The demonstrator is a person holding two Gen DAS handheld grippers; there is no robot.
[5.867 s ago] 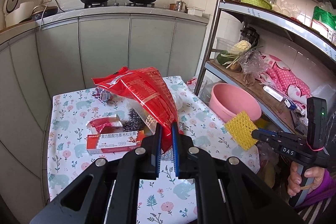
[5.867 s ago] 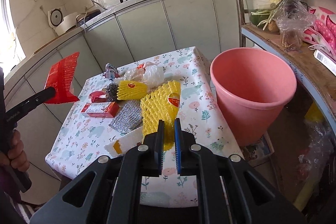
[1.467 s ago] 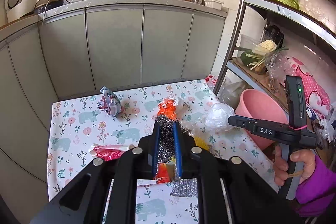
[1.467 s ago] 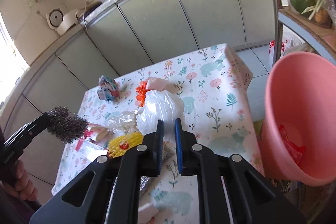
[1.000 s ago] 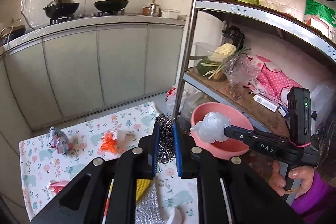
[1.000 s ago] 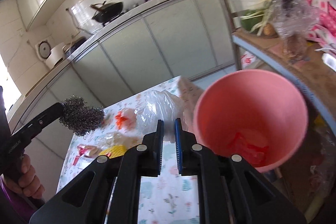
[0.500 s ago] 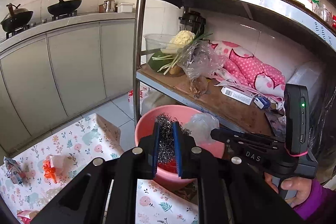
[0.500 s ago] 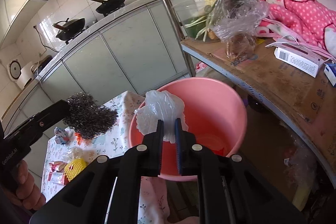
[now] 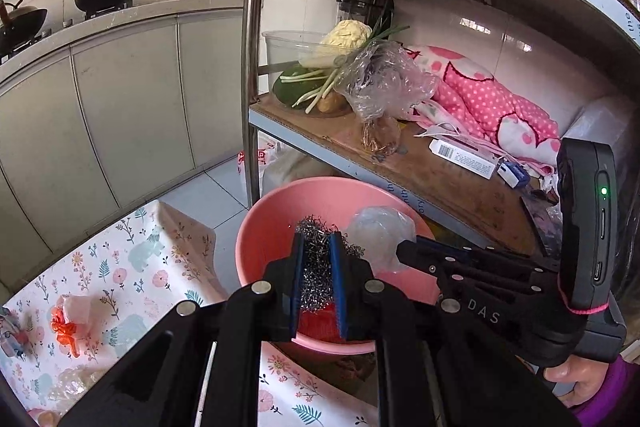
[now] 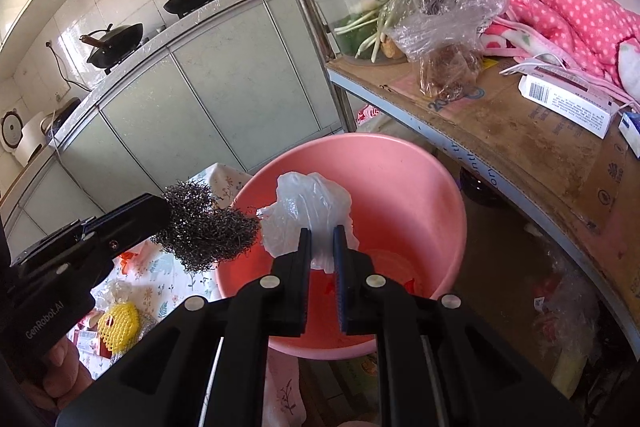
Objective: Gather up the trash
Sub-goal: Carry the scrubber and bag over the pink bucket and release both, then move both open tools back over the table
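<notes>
A pink bucket (image 9: 272, 211) (image 10: 420, 187) stands on the floor beside the table, with red trash at its bottom. My left gripper (image 9: 317, 255) is shut on a grey steel-wool scrubber (image 9: 316, 275) (image 10: 204, 227) and holds it over the bucket's near rim. My right gripper (image 10: 320, 243) is shut on a crumpled white plastic bag (image 10: 308, 207) (image 9: 380, 231) and holds it over the bucket's opening. The two loads hang side by side, almost touching.
The floral-cloth table (image 9: 120, 267) at lower left carries an orange wrapper (image 9: 66, 327) and a yellow foam net (image 10: 118, 321). A metal rack's post (image 9: 250, 67) and wooden shelf (image 10: 520, 131) with vegetables, a plastic bag and pink cloth stand right behind the bucket.
Both grippers have moved from the table toward the bucket and a little closer over it, each with its load. The view now looks further down into the bucket.
</notes>
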